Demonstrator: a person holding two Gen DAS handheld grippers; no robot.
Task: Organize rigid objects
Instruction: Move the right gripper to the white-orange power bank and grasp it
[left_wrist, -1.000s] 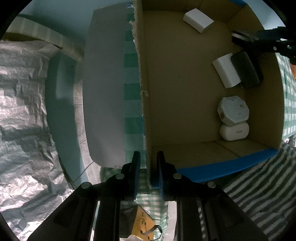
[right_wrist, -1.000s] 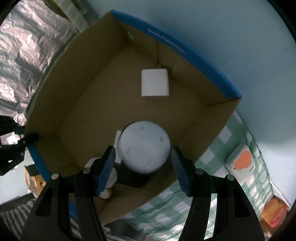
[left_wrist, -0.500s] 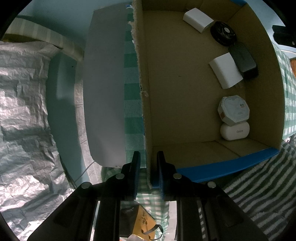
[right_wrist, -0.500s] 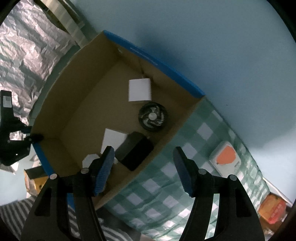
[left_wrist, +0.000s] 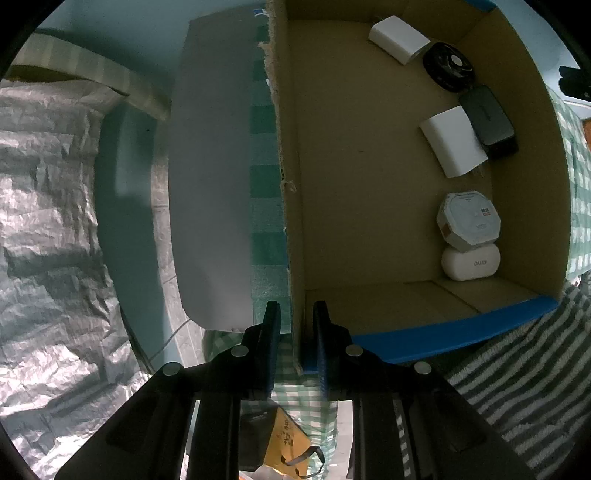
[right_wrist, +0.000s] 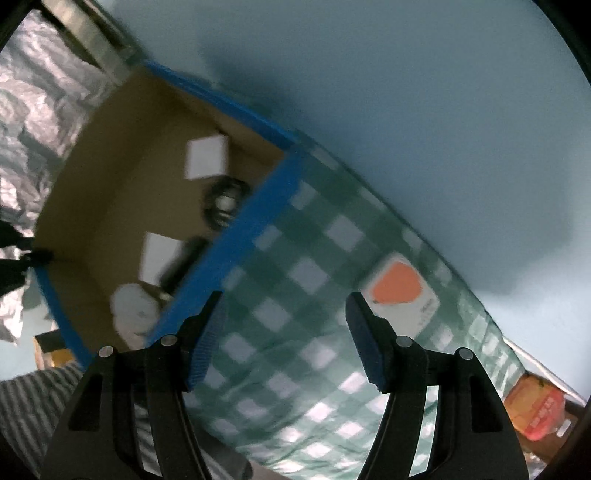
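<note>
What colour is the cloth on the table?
Green and white checks on the tablecloth; the right wrist view shows it best.

Right wrist view: motion-blurred throughout.
Box contents (right_wrist: 203, 162): smeared, shapes unclear.
Orange package (right_wrist: 535, 413): cut off by the edge.
Yellow bag (left_wrist: 284, 446): partly hidden behind the left gripper (left_wrist: 294, 347).

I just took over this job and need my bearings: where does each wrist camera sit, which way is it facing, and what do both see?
Left wrist: rides the left gripper, looking down into the cardboard box; its fingers straddle the box wall.
Right wrist: rides the right gripper, open and empty, looking blurrily over the checked cloth toward an orange-and-white pack.
Shared: the box with the black fan and white boxes inside.
</note>
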